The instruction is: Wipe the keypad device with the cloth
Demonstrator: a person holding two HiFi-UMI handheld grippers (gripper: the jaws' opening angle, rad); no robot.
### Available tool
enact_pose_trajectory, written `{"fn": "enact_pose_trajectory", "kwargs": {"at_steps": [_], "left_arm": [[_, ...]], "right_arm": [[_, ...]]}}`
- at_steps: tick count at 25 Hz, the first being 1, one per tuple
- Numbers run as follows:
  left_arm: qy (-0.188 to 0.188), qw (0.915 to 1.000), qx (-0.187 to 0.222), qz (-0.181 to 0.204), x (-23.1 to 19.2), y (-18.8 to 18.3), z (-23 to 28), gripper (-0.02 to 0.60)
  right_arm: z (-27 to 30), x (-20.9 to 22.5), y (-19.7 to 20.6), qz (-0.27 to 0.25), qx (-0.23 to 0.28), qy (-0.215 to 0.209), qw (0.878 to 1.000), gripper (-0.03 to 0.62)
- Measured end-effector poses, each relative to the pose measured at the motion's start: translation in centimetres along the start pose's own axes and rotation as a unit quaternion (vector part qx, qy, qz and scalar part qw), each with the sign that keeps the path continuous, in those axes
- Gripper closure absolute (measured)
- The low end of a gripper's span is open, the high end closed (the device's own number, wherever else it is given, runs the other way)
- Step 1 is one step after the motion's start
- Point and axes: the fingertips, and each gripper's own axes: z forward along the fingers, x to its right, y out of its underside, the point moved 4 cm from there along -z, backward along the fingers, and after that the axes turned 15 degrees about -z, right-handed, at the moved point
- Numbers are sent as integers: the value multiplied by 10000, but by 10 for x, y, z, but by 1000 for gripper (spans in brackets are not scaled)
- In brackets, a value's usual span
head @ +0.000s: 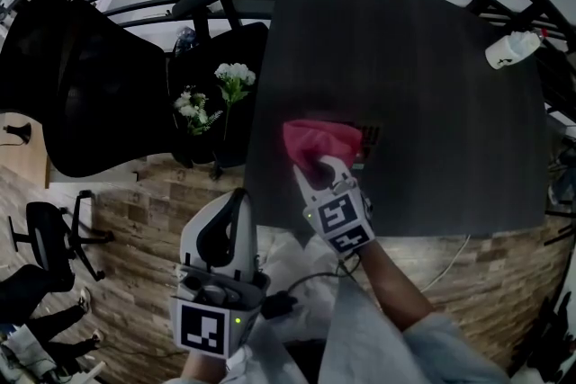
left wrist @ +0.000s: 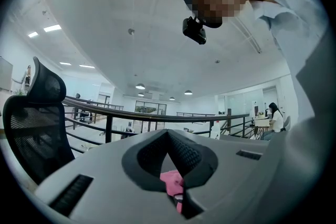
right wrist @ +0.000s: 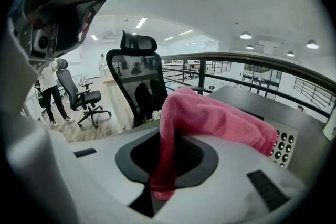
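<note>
Nearest to me, at 7 o'clock in the head view, is my left claw (head: 236, 200), off the table's near edge and well apart from the work. Its jaws are closed together. A sliver of pink shows in the slit between them, and I can't tell what it is.

Further out, near the middle, my right claw (head: 319, 168) is clamped on the pink cloth (head: 317, 139). In the right gripper view a fold runs down between the jaws, and the rest billows up and over the top of them. The cloth lies on the dark table (head: 432, 85), draped over the keypad device (head: 369, 138).

Only a strip of that device shows, peeking out at about 1 o'clock from my right claw. In the right gripper view its rows of round buttons sit at 3 o'clock, just past the cloth's edge. With so much covered, I can't judge its long axis.

I'd say the wipe should sweep toward 1 o'clock, and the right hand is plainly the nearer one for it.

Beyond, at 10 o'clock, white flowers (head: 229, 81) stand beside a black chair (head: 81, 85). A small white object (head: 513, 48) sits at the table's far corner, at 2 o'clock.
</note>
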Motion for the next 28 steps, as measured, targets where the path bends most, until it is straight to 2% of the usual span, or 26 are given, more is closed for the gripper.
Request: {"fn": "enact_pose_trajectory", "kwargs": {"at_steps": [7,12,15,21,24,28], "left_arm": [[-1,10000,3,-24,-4,3,2,574],[9,10000,13,-14,-1,3,5,574],[33,10000,54,2,1,1,7,574],[94,9999,108,34,8,-1,9,574],[120,9999,108,46,11,-3,11,574],[131,9998,106,47,15,-3,14,574]], "right_arm": [[8,-28,17,58,-244,-450,9987,539],[-2,-26,11,52,-183,-513,9985,539],[-14,-14,-4,-59,-19,-351,9994,539],[-35,37,-43,-283,374,258,9986,539],[-35,63,-55,-384,374,502,9973,539],[-27,83,-50,-197,205,540,9981,539]]}}
